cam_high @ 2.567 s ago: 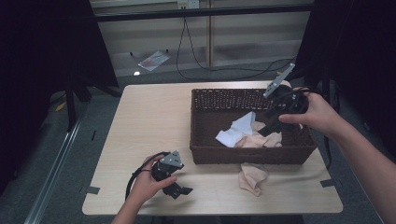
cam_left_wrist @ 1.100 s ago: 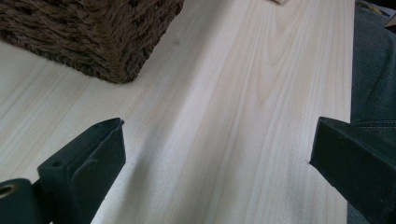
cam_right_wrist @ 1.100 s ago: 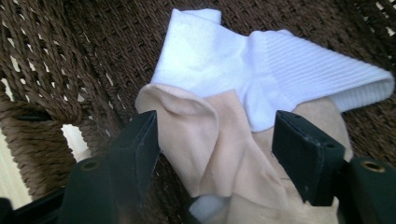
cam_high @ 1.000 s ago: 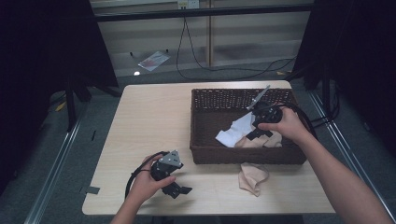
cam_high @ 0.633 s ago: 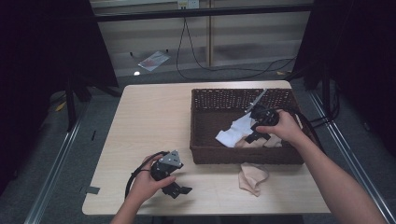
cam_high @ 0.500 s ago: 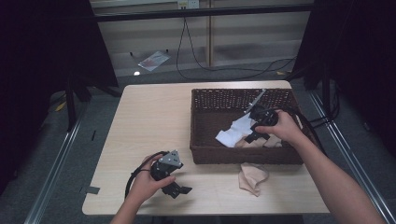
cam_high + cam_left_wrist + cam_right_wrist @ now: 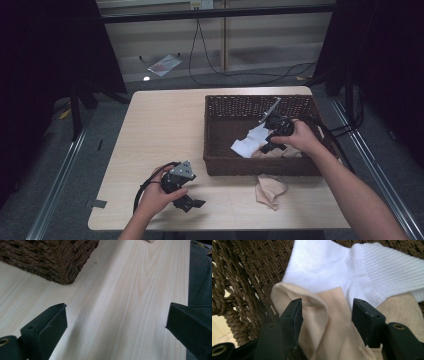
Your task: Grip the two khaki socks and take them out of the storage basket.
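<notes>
Pale wooden table, wicker basket, grey floor

A lab-like recording space is showing here: a plain wooden desk is standing on grey carpet, black curtains are hanging at both sides, and loose cables are trailing along the floor by the back wall.
</notes>
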Demonstrator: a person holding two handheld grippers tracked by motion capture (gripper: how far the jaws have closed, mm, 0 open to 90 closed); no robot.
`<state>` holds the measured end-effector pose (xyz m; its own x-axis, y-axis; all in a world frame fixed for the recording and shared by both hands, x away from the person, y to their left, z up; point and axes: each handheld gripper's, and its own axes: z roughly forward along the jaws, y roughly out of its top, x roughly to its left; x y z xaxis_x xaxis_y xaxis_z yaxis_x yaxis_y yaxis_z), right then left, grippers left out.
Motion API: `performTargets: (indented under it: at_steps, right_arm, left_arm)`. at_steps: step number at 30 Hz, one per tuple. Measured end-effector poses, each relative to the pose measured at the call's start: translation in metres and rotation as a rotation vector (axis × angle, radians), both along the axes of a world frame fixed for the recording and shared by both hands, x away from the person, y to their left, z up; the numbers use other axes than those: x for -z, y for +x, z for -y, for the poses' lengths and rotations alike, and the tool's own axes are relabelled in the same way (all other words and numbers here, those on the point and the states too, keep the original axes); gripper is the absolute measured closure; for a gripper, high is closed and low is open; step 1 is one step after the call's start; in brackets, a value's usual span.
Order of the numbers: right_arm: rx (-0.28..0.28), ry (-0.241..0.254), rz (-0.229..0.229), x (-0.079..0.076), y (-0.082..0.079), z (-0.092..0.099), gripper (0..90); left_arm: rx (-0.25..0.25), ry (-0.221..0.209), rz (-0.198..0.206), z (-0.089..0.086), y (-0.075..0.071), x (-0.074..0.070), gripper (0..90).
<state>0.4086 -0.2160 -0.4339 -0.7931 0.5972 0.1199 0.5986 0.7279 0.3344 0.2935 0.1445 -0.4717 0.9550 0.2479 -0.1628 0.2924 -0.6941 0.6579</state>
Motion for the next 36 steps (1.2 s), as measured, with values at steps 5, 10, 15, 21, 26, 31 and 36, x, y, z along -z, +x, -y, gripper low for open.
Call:
performTargets:
  at_steps: [5,10,15,21,26,31,36]
  right_arm:
    - [-0.002,0.013,-0.005,0.003,0.002,-0.001,48.4]
    - [-0.013,0.013,-0.026,0.009,0.002,-0.005,53.7]
    - [-0.031,-0.012,-0.045,0.014,0.003,-0.006,64.7]
    - [-0.032,0.006,-0.045,0.012,0.002,-0.005,87.4]
    - [-0.033,0.029,-0.059,0.004,-0.001,-0.004,88.8]
    - [-0.034,0.041,-0.060,-0.010,-0.004,0.000,89.0]
    - [-0.025,0.050,-0.051,-0.030,-0.008,0.005,89.1]
  left_arm:
    - [0.005,-0.008,-0.003,-0.001,0.001,0.000,3.1]
    - [0.008,0.005,0.005,-0.002,0.001,-0.001,3.1]
    - [0.001,-0.001,0.007,-0.001,0.001,0.000,3.1]
    - [-0.006,-0.001,0.005,-0.002,0.001,-0.001,3.1]
    - [-0.014,-0.007,0.008,-0.002,0.000,-0.001,3.1]
    - [-0.008,-0.003,0.008,-0.002,0.001,-0.002,3.1]
    - [-0.005,0.002,0.008,-0.002,0.000,-0.002,3.1]
